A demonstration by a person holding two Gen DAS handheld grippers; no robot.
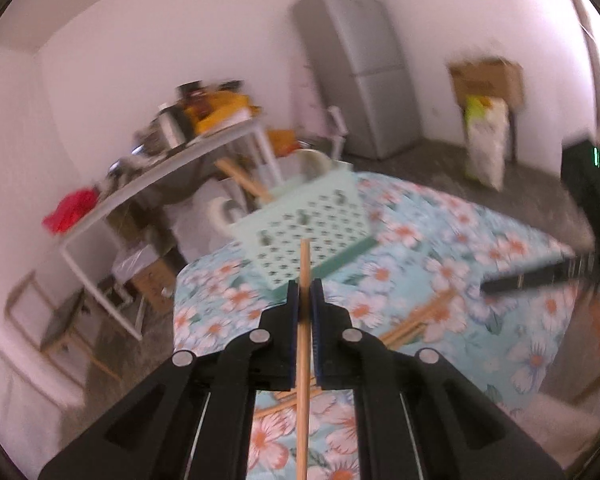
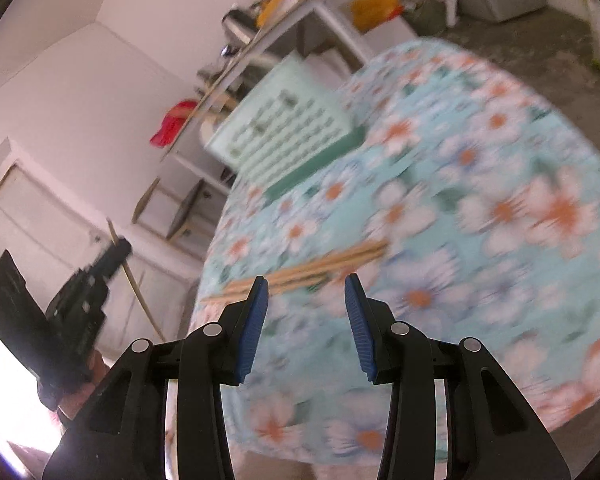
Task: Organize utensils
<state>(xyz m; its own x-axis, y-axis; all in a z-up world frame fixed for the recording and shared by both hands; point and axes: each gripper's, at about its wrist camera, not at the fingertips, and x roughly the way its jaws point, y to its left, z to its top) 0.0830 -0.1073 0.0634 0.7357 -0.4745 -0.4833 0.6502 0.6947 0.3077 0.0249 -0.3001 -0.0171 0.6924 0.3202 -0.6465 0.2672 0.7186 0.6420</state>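
Observation:
My left gripper [image 1: 305,282] is shut on a single wooden chopstick [image 1: 303,360], which stands upright between the pads, lifted above the floral tablecloth [image 1: 440,280]. Ahead of it sits a mint green perforated basket [image 1: 304,228] with a wooden utensil [image 1: 242,180] sticking out at its back. More chopsticks [image 1: 416,320] lie on the cloth to the right. In the right wrist view my right gripper [image 2: 306,280] is open with nothing between its blue pads, hovering over the pile of chopsticks [image 2: 300,272]. The basket [image 2: 284,128] lies beyond. The left gripper [image 2: 88,292] with its chopstick shows at far left.
A white shelf table [image 1: 160,176] with kitchen items stands behind the round table. A grey fridge [image 1: 360,64] and a cardboard box [image 1: 486,80] are at the back wall. The table edge [image 2: 220,320] drops off near my right gripper.

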